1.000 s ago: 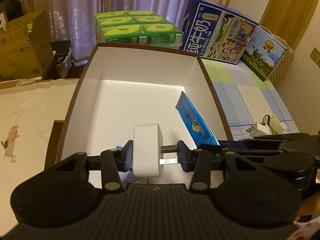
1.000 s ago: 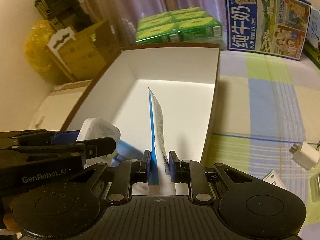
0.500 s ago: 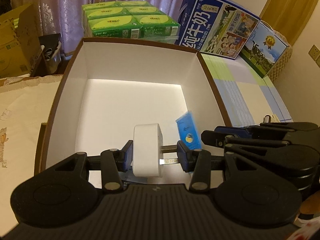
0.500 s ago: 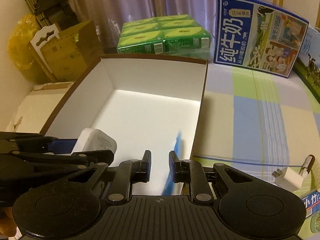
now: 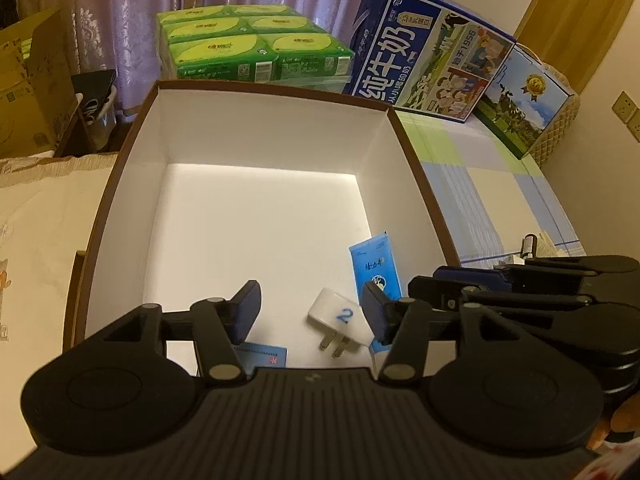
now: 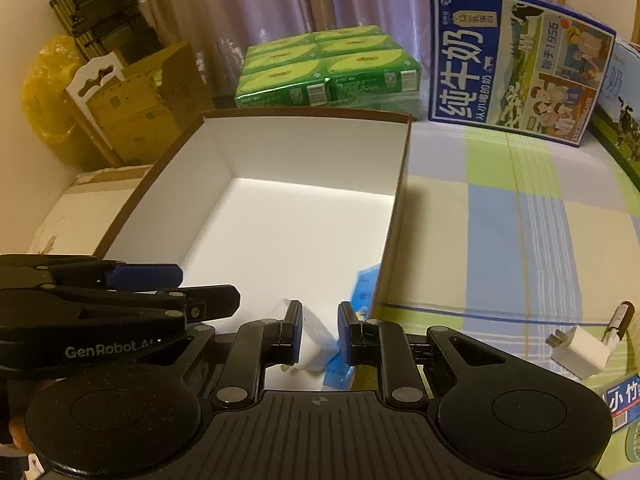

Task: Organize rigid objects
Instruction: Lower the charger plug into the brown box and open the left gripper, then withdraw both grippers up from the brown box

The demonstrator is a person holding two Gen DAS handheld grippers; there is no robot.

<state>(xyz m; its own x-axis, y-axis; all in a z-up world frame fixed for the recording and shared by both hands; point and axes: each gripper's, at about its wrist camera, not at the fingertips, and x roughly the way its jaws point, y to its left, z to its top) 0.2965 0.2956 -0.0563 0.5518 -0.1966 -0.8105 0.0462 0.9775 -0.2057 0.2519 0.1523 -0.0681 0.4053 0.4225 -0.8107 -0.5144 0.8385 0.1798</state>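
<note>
Left gripper [image 5: 310,306] hangs over the near end of the open white cardboard box with brown rim [image 5: 132,132], jaws opening, nothing between the pads; white plastic plug adapter marked with a blue 2 [image 5: 342,318] lies on the box floor below them, prongs toward the camera, free of both pads. Flat blue printed sachet [image 5: 376,268] lies just beside the adapter near the box's right wall, one end running under the right finger. Small blue card [image 5: 262,356] lies flat at the near edge of the box floor, partly hidden by the left finger. Right gripper [image 6: 319,334] sits next to the left one at the box's near right corner, jaws drawn narrow and empty; adapter and sachet show in the gap below, untouched. On the striped bedcover right of the box: second white charger plug [image 6: 578,346] touching a small dark tube [image 6: 622,318]. Behind the box: green shrink-wrapped tissue packs [image 5: 248,48] and blue milk carton case [image 5: 428,52]
</note>
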